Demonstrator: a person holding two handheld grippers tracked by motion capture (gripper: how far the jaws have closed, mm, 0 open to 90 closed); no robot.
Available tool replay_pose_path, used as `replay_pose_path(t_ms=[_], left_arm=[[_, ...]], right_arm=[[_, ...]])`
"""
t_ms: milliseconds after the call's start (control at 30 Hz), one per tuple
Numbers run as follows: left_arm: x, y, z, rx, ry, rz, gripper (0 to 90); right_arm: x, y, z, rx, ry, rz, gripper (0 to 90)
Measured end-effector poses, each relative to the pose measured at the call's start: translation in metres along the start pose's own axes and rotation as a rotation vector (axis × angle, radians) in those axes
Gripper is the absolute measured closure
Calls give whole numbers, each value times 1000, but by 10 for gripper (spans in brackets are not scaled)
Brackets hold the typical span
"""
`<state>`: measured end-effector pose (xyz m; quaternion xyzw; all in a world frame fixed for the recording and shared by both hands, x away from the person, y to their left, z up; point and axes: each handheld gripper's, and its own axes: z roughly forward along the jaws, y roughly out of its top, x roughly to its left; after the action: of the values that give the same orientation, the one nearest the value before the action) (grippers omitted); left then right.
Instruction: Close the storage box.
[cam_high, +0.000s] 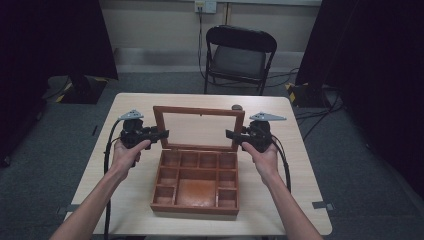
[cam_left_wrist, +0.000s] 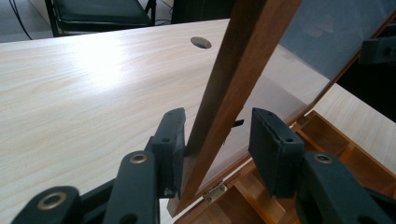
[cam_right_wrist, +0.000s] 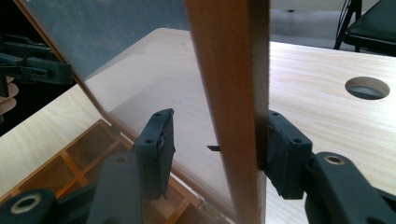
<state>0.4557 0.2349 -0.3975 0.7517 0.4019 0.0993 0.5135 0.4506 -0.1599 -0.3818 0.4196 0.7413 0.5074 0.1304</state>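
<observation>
A wooden box (cam_high: 195, 207) with several compartments stands mid-table, its glass-paned lid (cam_high: 198, 111) raised upright. My left gripper (cam_high: 162, 135) straddles the lid's left frame rail (cam_left_wrist: 233, 79). In the left gripper view the left gripper (cam_left_wrist: 217, 140) is open: one pad touches the rail and the other stands off from the glass. My right gripper (cam_high: 231, 134) straddles the right frame rail (cam_right_wrist: 231, 84). Seen in its own view, the right gripper (cam_right_wrist: 217, 140) is also open, its outer pad against the wood and its inner pad clear of the pane.
The box sits on a light wooden table (cam_high: 125, 190) with a round cable hole (cam_high: 237, 107) behind the lid. A black folding chair (cam_high: 239, 57) stands beyond the far edge. Bare tabletop lies left and right of the box. A brass hinge (cam_left_wrist: 215, 191) joins lid and base.
</observation>
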Motion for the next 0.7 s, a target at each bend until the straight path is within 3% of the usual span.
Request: replay_pose_path(t_ms=[567,700], left_arm=[[-12,-3,-15,-17,-12,36,479],[-15,-4,-17,-14,-23,46,504]], right_arm=[[9,-12,-14,21,1,25,452],[10,-14,-15,31,-13,29,415]])
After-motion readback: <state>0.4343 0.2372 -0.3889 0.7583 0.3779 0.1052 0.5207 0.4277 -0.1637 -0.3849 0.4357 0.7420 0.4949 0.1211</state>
